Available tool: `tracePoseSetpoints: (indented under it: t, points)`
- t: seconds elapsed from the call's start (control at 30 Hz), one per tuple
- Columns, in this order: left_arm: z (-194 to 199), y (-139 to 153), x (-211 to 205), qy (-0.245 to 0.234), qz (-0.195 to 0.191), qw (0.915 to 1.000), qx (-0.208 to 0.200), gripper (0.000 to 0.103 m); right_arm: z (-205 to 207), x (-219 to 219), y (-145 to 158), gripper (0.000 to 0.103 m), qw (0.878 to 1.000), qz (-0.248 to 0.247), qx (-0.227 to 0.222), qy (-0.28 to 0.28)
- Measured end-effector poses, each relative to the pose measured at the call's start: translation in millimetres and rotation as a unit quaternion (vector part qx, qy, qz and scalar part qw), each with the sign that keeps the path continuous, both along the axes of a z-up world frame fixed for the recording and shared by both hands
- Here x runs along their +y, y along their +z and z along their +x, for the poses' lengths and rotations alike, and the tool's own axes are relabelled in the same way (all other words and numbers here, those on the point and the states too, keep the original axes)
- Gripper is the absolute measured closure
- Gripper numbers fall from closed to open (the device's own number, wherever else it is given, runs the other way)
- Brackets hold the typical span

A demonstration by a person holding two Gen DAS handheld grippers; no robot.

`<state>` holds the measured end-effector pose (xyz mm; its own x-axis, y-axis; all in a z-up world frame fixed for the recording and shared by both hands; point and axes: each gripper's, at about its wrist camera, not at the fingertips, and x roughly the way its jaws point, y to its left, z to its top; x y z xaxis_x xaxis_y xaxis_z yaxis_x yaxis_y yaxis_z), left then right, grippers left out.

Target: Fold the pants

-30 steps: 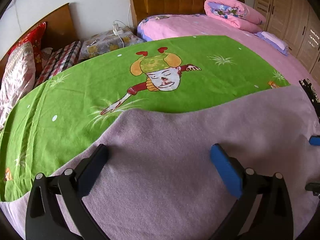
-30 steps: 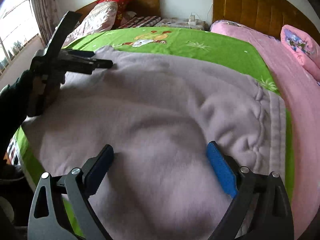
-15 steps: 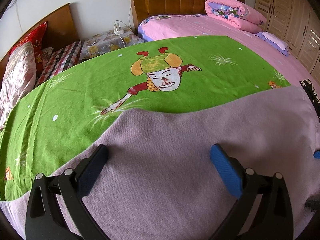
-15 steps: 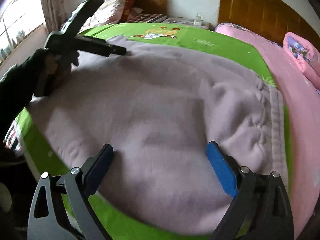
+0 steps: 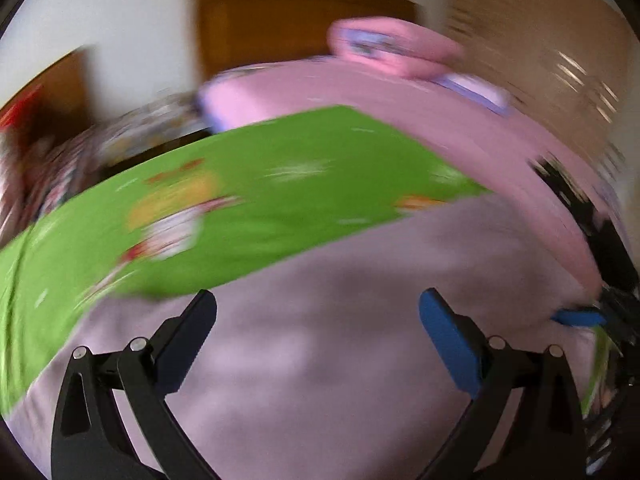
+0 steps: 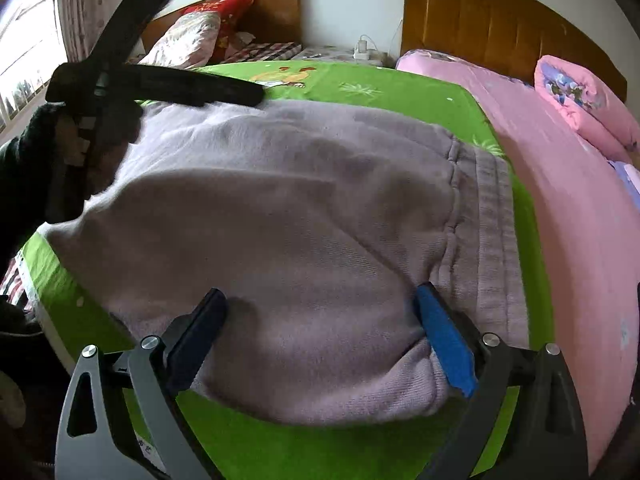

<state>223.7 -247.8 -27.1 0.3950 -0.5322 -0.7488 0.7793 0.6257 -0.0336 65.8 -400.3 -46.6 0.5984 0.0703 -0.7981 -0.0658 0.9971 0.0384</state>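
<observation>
Lilac fleece pants [image 6: 300, 220] lie folded on the green cartoon sheet [image 6: 400, 88], with the ribbed waistband [image 6: 494, 216] at the right. My right gripper [image 6: 320, 308] is open, its fingers straddling the near rounded edge of the pants. In the right wrist view my left gripper [image 6: 252, 98] hovers over the far left part of the pants, held by a hand in a dark sleeve [image 6: 24, 168]. The left wrist view is motion-blurred. There my left gripper [image 5: 316, 312] stands open just above the pants [image 5: 320, 360], with nothing between its fingers.
A pink bed [image 6: 580, 220] with a rolled pink quilt [image 6: 580, 96] lies to the right. Pillows [image 6: 188, 40] and wooden headboards [image 6: 480, 20] stand at the back. The green bed's near edge [image 6: 52, 280] drops off at the left. Wardrobe doors [image 5: 540, 52] appear far right.
My right gripper has drawn back to the near edge of the pants. The left gripper is swinging fast, which blurs its view, and the scene has shifted left in it.
</observation>
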Motion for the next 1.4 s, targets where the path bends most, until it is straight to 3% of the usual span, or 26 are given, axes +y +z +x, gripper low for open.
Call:
tracePoseSetpoints:
  t: [0.1,0.17,0.23,0.27,0.67,0.77,0.9,0.93,1.0,1.1,1.17,1.23,1.4]
  points:
    - [-9,-9,-48,-0.054,0.018,0.9983,-0.012,0.002,-3,-2,0,0.011,1.0,0.005,-0.001,0.003]
    - [-2,-22,-67,-0.059,0.031,0.9978,-0.005,0.002,-7,-5,-1,0.011,1.0,0.01,-0.004,0.006]
    - [14,-43,-82,-0.062,0.061,0.9951,0.046,0.001,-9,-8,-2,0.011,1.0,0.016,-0.006,0.006]
    - [20,-40,-81,-0.06,0.047,0.9958,0.052,0.001,-9,-9,-2,0.011,1.0,0.018,-0.009,0.005]
    - [24,-43,-83,-0.055,0.05,0.9962,0.044,0.001,-11,-9,-3,0.011,0.999,0.023,-0.024,0.004]
    - [21,-27,-67,-0.015,0.025,0.9991,0.03,0.003,-12,-3,-2,0.011,1.0,0.012,-0.019,0.0]
    - [15,25,14,0.028,-0.103,0.9934,0.042,0.002,-12,5,8,0.011,1.0,-0.018,0.002,-0.02]
    - [11,33,37,0.036,-0.113,0.9923,0.033,0.002,-9,12,15,0.011,0.998,-0.045,0.011,-0.038]
    - [5,38,89,0.074,-0.091,0.9931,-0.004,0.002,-2,24,27,0.011,0.994,-0.078,0.01,-0.07]
    - [4,26,164,0.153,-0.031,0.9873,-0.027,0.002,23,61,52,0.011,0.998,-0.047,-0.024,-0.035]
    - [6,16,216,0.207,-0.017,0.9781,-0.018,0.002,45,95,58,0.011,0.999,-0.033,-0.034,0.012]
    - [10,6,275,0.274,-0.005,0.9617,-0.002,0.002,71,134,59,0.011,0.997,-0.031,-0.034,0.065]
    - [11,-9,387,0.385,-0.032,0.922,0.032,0.002,132,237,50,0.011,0.981,-0.048,-0.014,0.187]
